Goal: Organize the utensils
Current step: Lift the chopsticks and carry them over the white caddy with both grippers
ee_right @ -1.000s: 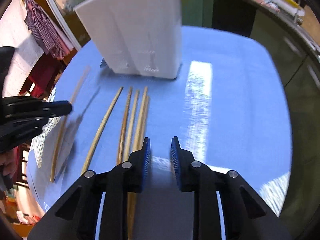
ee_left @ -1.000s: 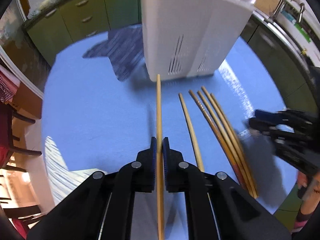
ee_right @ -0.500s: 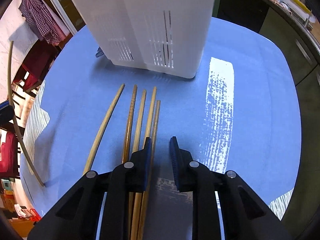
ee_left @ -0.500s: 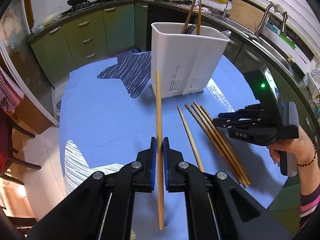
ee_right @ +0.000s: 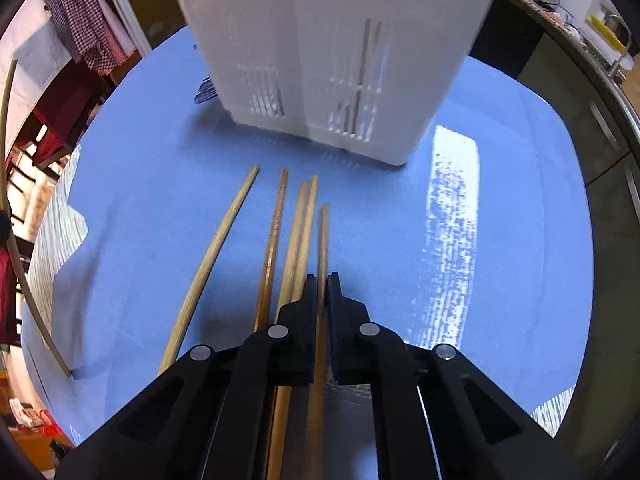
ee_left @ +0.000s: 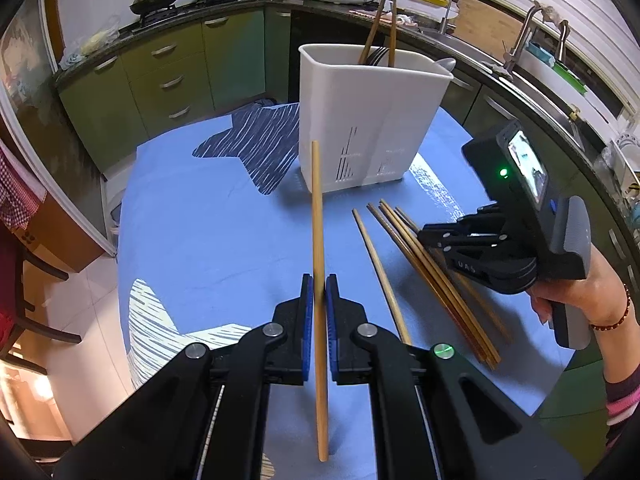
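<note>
My left gripper [ee_left: 319, 280] is shut on a light wooden chopstick [ee_left: 317, 208] and holds it lifted above the blue table, pointing at the white utensil holder [ee_left: 368, 120]. Two dark chopsticks [ee_left: 380, 24] stand in the holder. My right gripper [ee_right: 322, 280] is low on the table and shut on the rightmost chopstick [ee_right: 322, 232] of a row lying flat; it also shows in the left wrist view [ee_left: 424, 236]. Several more chopsticks [ee_right: 296, 232] lie beside it, and one lighter chopstick [ee_right: 216, 256] lies apart to the left. The holder [ee_right: 332, 52] stands just beyond their tips.
The round table has a blue cloth [ee_left: 208, 220] with a dark striped star [ee_left: 264, 148]. Green kitchen cabinets [ee_left: 168, 80] and a counter with pots stand behind. A sink counter [ee_left: 540, 64] runs along the right. A chair [ee_left: 24, 288] stands at the left.
My left gripper has lifted its chopstick higher and drawn back from the holder. My right gripper has moved forward and down, and closed on the rightmost chopstick.
</note>
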Action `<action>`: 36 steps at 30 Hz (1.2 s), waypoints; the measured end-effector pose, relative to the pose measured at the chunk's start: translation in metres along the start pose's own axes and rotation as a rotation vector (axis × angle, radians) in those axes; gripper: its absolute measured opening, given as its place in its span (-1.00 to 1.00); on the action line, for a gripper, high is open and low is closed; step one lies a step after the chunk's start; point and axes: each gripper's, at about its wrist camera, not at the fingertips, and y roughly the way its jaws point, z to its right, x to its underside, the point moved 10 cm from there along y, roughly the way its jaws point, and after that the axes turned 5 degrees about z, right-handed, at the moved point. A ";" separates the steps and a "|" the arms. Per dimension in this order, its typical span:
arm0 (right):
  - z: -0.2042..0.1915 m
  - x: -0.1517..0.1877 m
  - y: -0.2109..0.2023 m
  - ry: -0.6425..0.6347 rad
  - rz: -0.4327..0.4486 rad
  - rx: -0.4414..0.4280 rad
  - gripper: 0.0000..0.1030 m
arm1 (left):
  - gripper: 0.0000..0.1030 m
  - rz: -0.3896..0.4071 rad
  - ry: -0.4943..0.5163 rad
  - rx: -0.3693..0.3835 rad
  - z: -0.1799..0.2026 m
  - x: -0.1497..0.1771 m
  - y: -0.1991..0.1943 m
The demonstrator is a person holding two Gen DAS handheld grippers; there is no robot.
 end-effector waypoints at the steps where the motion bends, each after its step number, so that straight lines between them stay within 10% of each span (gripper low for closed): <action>1: 0.001 -0.001 -0.007 0.010 0.014 -0.015 -0.88 | -0.87 0.002 0.004 0.000 0.000 0.000 -0.001; 17: 0.024 0.022 -0.175 0.036 0.331 -0.086 -0.88 | -0.88 0.085 0.076 0.018 0.010 0.002 -0.043; 36: 0.016 0.018 -0.217 0.020 0.418 -0.100 -0.88 | -0.88 0.154 0.103 0.042 0.025 -0.004 -0.074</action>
